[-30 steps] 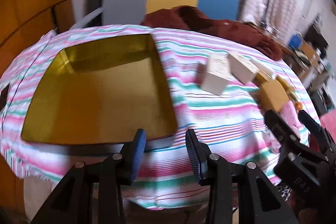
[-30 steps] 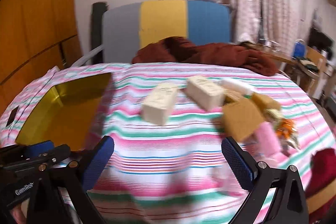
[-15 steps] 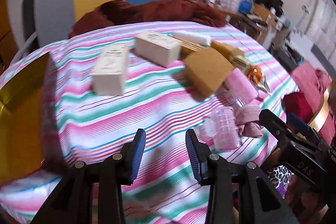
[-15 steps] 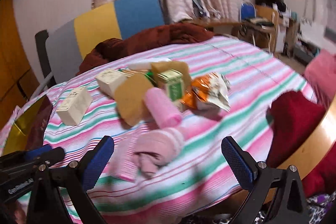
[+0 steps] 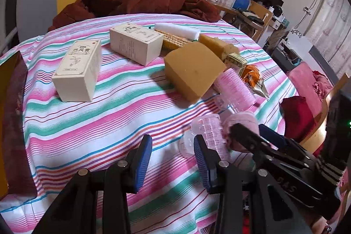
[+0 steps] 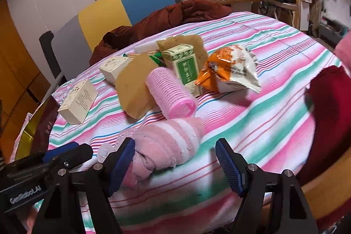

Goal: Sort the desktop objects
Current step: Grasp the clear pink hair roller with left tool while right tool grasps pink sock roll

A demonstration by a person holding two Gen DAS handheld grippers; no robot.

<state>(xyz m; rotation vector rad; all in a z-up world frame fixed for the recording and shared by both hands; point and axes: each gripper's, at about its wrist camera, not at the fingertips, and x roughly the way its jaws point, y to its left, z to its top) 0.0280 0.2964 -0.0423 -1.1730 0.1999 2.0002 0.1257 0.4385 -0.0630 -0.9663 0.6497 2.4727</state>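
Striped tablecloth (image 6: pixel 274 102), left claw (image 5: pixel 173 159) narrowly parted, empty, "GenRobot.AI" printed, right claw (image 6: pixel 175 165) closing around pink towel roll (image 6: pixel 166 146)

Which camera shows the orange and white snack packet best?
The right wrist view: the orange and white snack packet lies whole and unobstructed on the striped cloth. The left wrist view catches only a sliver of it, behind the pink ribbed hair roller.

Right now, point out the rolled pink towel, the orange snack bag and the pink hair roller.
rolled pink towel (image 6: pixel 169 142): right wrist view, on its striped top.
orange snack bag (image 6: pixel 228 67): right wrist view, middle of the front.
pink hair roller (image 6: pixel 171 91): right wrist view, on its ridged side.
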